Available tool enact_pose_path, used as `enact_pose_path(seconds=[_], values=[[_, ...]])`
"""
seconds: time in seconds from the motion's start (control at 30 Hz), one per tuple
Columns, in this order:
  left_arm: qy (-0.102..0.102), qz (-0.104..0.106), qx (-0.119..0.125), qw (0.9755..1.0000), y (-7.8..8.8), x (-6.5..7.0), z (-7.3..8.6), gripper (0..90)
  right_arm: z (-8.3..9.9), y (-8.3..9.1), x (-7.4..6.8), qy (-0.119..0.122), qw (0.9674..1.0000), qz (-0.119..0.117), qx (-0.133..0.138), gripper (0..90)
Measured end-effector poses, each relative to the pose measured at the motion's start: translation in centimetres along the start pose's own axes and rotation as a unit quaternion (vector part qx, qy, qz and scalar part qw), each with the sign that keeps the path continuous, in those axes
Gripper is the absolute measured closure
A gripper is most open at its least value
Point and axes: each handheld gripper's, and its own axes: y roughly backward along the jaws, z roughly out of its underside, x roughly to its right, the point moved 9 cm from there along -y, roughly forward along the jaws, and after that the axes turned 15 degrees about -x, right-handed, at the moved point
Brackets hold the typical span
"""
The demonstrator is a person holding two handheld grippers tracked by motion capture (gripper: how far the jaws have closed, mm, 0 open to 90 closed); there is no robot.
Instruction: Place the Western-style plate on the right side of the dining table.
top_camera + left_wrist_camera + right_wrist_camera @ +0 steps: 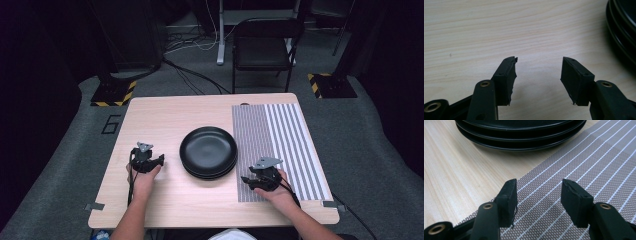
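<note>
A stack of black plates [208,152] is sitting near the middle of the worktop [165,112]. Just left of the plates, the left hand-held gripper [161,160] is resting with its jaws partly apart, nothing between them. Just right of the plates, the right hand-held gripper [245,180] is lying over a striped mat [285,135], jaws likewise partly apart and gripping nothing.

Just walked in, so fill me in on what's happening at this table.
A person sits at a wooden table with a gripper in each hand. A stack of black plates sits mid-table, beside a striped placemat. The left gripper rests on bare wood left of the stack; the right gripper sits over the placemat's near edge. Both point toward the plates with jaws apart and nothing between them. Nothing is picked up yet.
</note>
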Motion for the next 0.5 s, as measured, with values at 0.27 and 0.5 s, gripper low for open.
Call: enact_pose_path(seconds=[0.27, 0.5], values=[[0.006, 0.045, 0.000, 0.9990, 0.6, 1.2, -0.2, 46.0, -0.2, 0.6, 0.1, 0.002, 1.0000, 0.004, 0.004, 49.9], [0.000, 0.046, 0.002, 0.9989, 1.1, 1.6, -0.3, 46.3, -0.3, 1.0, 0.1, 0.000, 0.9999, 0.010, 0.005, 49.0]])
